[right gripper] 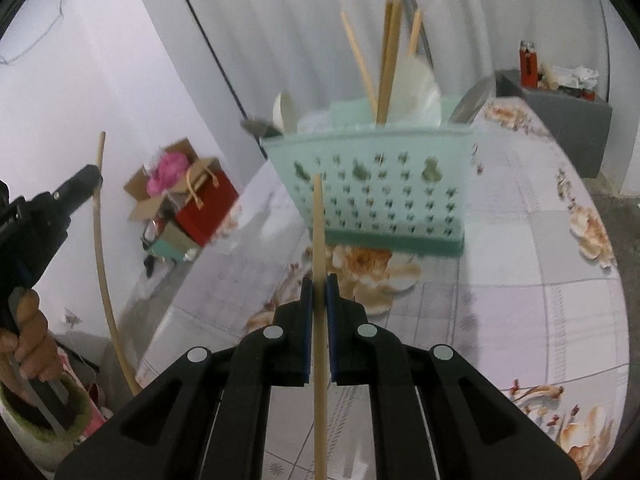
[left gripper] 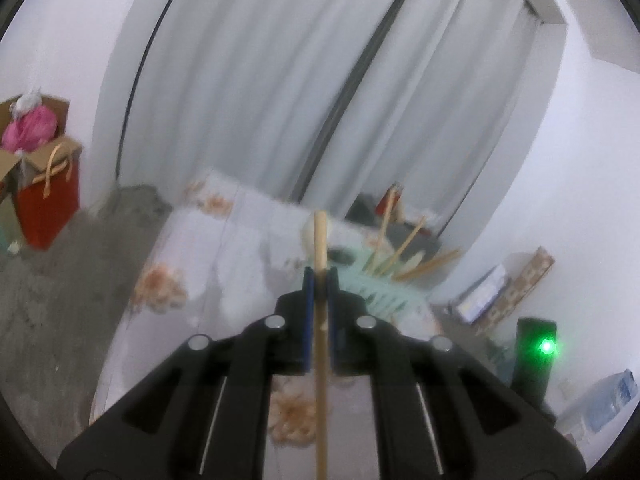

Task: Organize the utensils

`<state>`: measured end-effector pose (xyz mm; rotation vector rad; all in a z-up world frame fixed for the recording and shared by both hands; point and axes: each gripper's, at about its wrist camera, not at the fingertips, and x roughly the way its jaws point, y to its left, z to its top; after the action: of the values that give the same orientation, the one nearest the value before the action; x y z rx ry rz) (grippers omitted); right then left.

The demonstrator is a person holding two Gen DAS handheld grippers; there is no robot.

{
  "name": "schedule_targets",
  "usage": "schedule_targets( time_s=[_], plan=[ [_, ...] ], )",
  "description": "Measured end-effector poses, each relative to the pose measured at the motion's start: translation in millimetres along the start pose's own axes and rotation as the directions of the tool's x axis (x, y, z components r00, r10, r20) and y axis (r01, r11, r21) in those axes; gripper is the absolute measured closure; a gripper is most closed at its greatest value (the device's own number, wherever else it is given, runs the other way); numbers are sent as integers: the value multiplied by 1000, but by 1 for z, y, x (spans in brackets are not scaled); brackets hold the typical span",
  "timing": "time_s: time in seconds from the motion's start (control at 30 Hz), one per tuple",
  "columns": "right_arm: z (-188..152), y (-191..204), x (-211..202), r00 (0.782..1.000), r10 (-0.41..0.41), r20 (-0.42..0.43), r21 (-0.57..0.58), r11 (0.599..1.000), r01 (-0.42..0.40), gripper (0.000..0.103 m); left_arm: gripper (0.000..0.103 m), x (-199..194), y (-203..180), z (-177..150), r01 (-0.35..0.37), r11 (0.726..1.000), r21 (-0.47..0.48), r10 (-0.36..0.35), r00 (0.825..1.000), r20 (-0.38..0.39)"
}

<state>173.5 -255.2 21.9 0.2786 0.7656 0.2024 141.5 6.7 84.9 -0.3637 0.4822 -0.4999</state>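
Floral tablecloth [right gripper: 520, 280] under grey curtains [left gripper: 260, 80] framed the mint utensil basket [right gripper: 376, 192].
My left gripper [left gripper: 319, 280] and right gripper [right gripper: 319, 288] each clamped one wooden chopstick [right gripper: 319, 240], near the basket.

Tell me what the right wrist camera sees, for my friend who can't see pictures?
The right gripper pinches a wooden chopstick above a flowery tablecloth, facing a mint green holder already holding chopsticks.

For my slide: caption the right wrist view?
Right gripper clamps a chopstick before the green utensil basket.
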Motion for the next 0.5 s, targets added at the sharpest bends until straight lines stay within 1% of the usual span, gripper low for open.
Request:
schedule_targets(
  time_s=[0.1,0.2,0.3,0.4,0.5],
  plan=[
    [5,-6,-17,999,10,48,23,1000,-11,96,99,-6,-16,22,35,999,29,-37,997,61],
    [10,-13,-31,996,17,89,42,999,-21,96,99,-5,-37,49,78,995,59,-85,987,137],
    [14,-18,-43,992,28,125,56,998,-36,96,99,-1,-55,69,104,991,85,-118,974,191],
    [20,-24,-51,987,44,156,62,997,-55,96,99,9,-76,90,118,987,111,-144,954,264],
    [25,-30,-53,983,59,172,65,995,-71,96,99,33,-94,107,113,987,117,-146,930,337]
  ],
)
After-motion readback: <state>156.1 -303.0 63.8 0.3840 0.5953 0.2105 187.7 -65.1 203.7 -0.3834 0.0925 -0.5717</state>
